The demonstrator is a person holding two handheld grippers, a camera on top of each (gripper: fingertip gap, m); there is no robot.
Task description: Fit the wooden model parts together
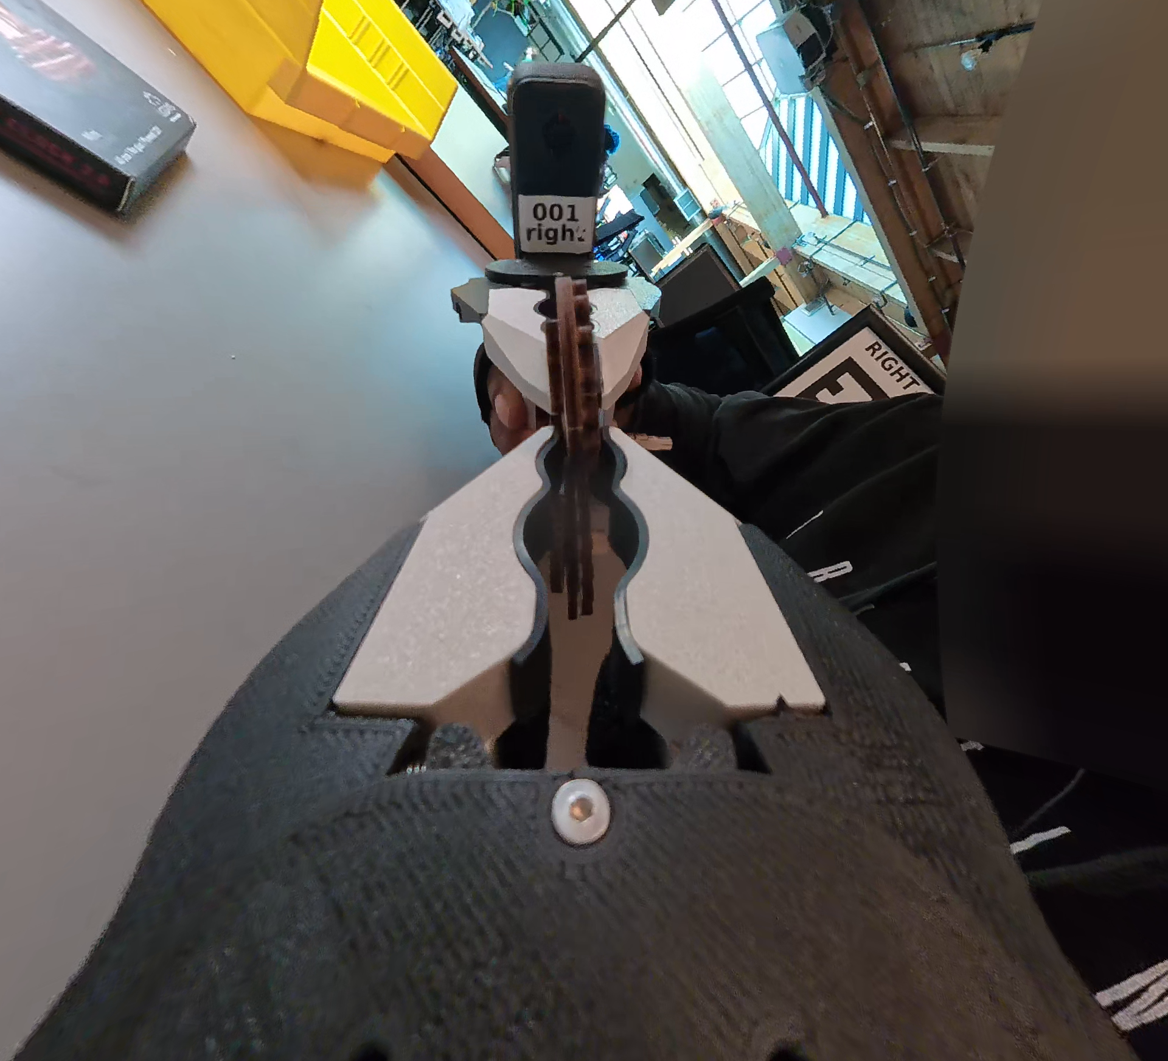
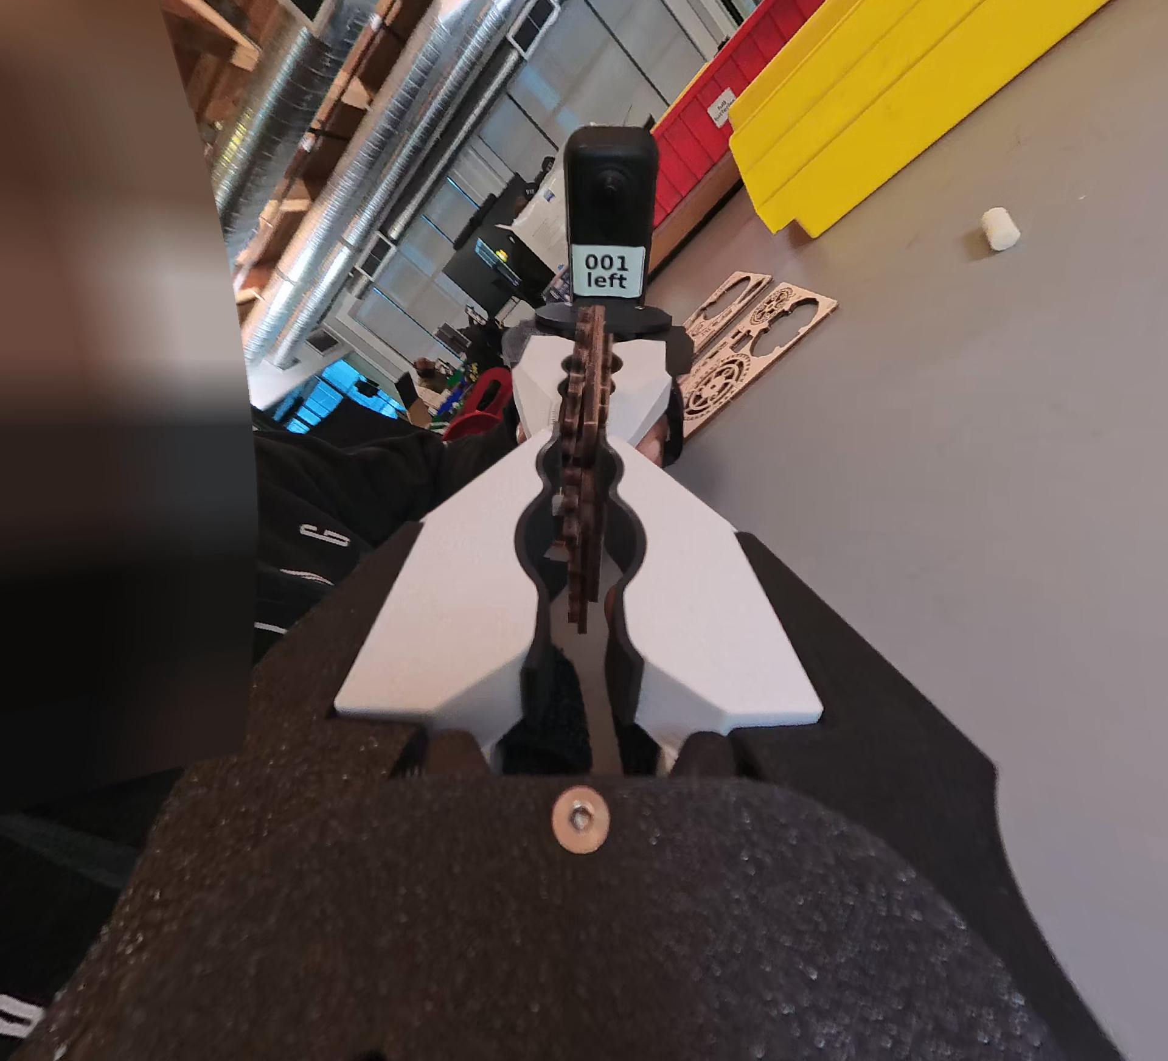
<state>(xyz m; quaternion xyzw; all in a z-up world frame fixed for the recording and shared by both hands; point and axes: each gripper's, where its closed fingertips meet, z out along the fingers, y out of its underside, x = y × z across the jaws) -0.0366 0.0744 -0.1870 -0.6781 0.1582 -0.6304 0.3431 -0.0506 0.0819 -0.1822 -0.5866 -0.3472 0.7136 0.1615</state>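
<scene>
Above the grey bench (image 1: 189,335), the two grippers face each other nose to nose, each seen by the other's camera. The left gripper (image 1: 572,449) has its jaws closed on a stack of thin, dark-edged wooden gear parts (image 1: 572,525), which stand edge-on between the pale fingers (image 1: 468,575). From the far side the right gripper (image 1: 565,348) clamps the same stack, so the parts bridge the two tools and are held clear of the bench.

In the right wrist view the picture mirrors this: the right gripper (image 2: 584,449) has its jaws shut on the toothed wooden pieces (image 2: 581,525), and the left gripper (image 2: 591,373) grips them from the opposite end. The teeth along the discs' rims show clearly here — at least two layers lie pressed side by side, though how far they are seated into each other cannot be told.

On the bench beyond lie flat, light-coloured wooden sheets (image 2: 752,342) with cut-out shapes, near a small white cylinder (image 2: 1000,229). Yellow bins (image 2: 916,101) stand along the bench's far edge with a red bin (image 2: 746,101) beside them; the yellow bins (image 1: 272,19) also show in the left wrist view, near a dark flat box (image 1: 82,108). A person's dark sleeve (image 1: 790,462) reaches in behind the right gripper.
</scene>
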